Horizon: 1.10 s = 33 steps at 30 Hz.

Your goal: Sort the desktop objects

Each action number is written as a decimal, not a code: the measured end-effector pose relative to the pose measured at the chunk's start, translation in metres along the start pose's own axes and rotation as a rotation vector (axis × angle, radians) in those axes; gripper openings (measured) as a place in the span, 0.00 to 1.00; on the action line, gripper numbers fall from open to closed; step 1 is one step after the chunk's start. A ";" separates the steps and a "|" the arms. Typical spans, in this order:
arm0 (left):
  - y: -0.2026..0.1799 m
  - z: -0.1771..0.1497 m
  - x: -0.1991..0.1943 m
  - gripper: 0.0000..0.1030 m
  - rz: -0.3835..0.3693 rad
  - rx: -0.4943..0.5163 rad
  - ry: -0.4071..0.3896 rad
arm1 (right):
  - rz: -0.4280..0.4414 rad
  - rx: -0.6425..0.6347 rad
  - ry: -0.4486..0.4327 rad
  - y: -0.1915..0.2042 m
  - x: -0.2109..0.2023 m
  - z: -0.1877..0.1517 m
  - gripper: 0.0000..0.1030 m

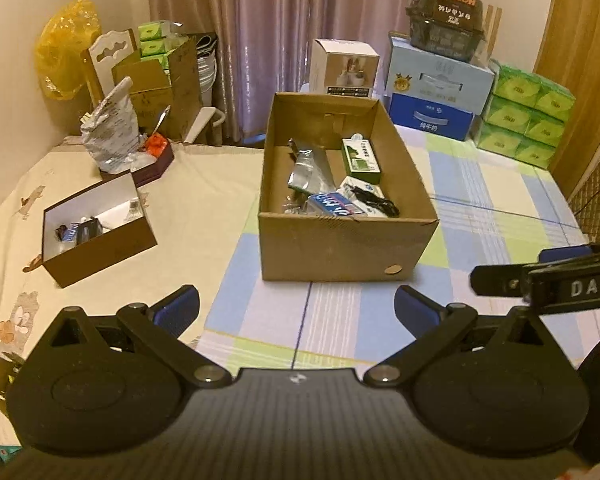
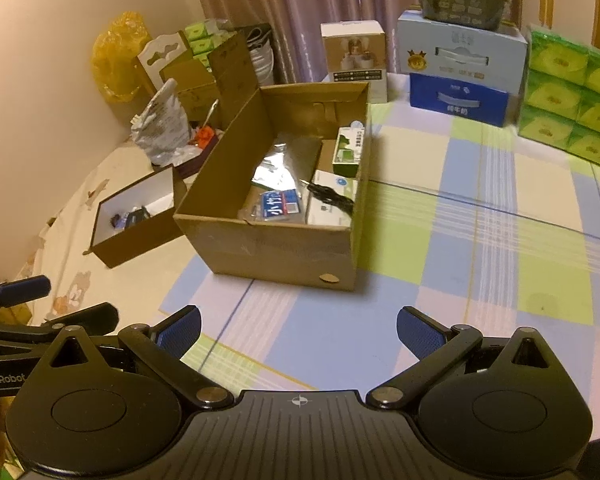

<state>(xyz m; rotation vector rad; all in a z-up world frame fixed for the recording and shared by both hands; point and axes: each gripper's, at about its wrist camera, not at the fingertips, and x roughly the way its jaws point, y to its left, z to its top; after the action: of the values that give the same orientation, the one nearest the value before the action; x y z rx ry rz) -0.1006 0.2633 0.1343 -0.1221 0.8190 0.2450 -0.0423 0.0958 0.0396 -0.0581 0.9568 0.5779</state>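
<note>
Well ahead of both grippers sits the cardboard box [image 1: 342, 248] — packets piled inside; left gripper [image 1: 296, 314] and right gripper [image 2: 298, 332] gape wide, holding nothing — small brown box [image 1: 104, 248] further left.

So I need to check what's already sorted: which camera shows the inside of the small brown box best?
The left wrist view: the small brown box sits nearer, its white interior and dark items visible. The right wrist view shows it smaller, at the edge.
</note>
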 end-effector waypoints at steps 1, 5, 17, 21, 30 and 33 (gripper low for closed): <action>0.000 -0.002 -0.001 0.99 0.003 0.002 0.001 | 0.003 0.001 0.002 0.000 0.000 -0.002 0.98; 0.000 -0.011 -0.001 0.99 0.025 0.008 0.014 | 0.005 -0.002 0.005 -0.001 -0.002 -0.007 0.98; 0.001 -0.033 -0.002 0.99 0.011 -0.047 0.042 | 0.003 -0.010 0.013 -0.003 -0.010 -0.023 0.98; -0.001 -0.038 -0.003 0.99 0.011 -0.044 0.051 | 0.005 -0.006 0.022 -0.003 -0.009 -0.025 0.98; -0.004 -0.044 -0.002 0.99 -0.007 -0.046 0.061 | 0.008 -0.012 0.035 -0.003 -0.007 -0.029 0.98; -0.006 -0.044 -0.001 0.99 -0.004 -0.038 0.060 | 0.011 -0.011 0.034 -0.002 -0.007 -0.029 0.98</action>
<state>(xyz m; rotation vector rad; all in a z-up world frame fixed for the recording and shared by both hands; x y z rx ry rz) -0.1309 0.2490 0.1058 -0.1672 0.8743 0.2536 -0.0665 0.0825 0.0278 -0.0731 0.9870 0.5939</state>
